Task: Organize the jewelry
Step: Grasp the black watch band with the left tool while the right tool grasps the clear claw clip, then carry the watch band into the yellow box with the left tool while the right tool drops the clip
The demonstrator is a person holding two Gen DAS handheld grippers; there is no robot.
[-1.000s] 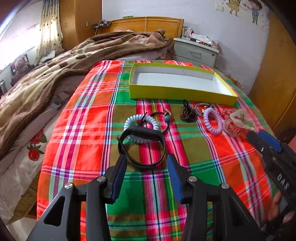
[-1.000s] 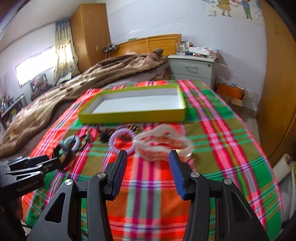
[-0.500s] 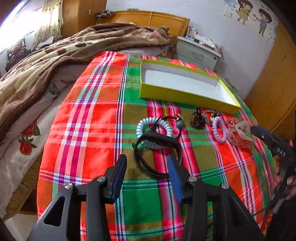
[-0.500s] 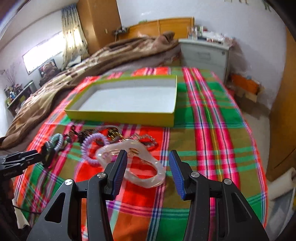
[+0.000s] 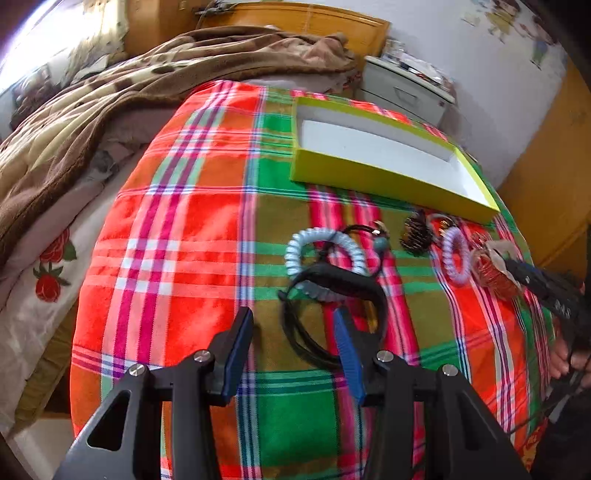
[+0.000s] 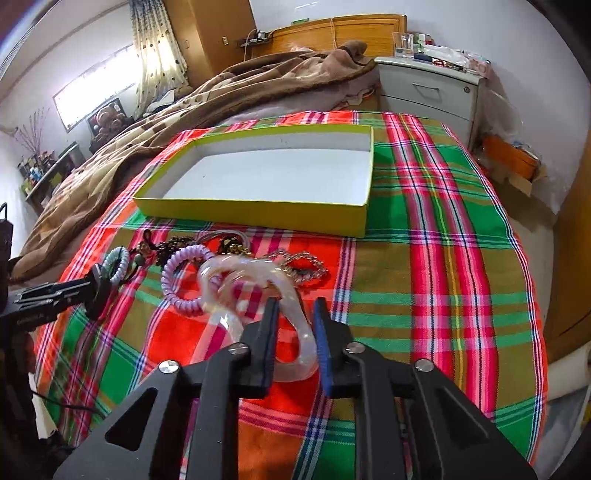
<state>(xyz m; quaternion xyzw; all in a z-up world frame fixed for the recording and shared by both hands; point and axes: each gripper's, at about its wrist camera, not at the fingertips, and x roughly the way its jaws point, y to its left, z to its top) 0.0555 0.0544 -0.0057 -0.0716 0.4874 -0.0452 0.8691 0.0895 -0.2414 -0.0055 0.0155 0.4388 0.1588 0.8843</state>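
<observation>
Right gripper (image 6: 295, 325) angled downward, jaws just closed on clear bangle (image 6: 258, 291); left gripper (image 5: 291, 332) wide.

Wooden headboard (image 6: 343, 31), grey nightstand (image 6: 430, 90), curtained bright window (image 6: 92, 92), white walls, wardrobe (image 6: 207, 33).

A red, green and orange plaid bedspread (image 6: 424, 258) carries a yellow-green box (image 6: 258, 206) with a white inside. Beyond the blue-padded black jaws lie a lilac coil hair tie (image 6: 184, 277), a pale blue coil hair tie (image 5: 321, 254), a black band (image 5: 332, 314) and a clear, pearly bracelet (image 6: 258, 295). A brown patterned blanket (image 6: 221, 96) lies farther back.
</observation>
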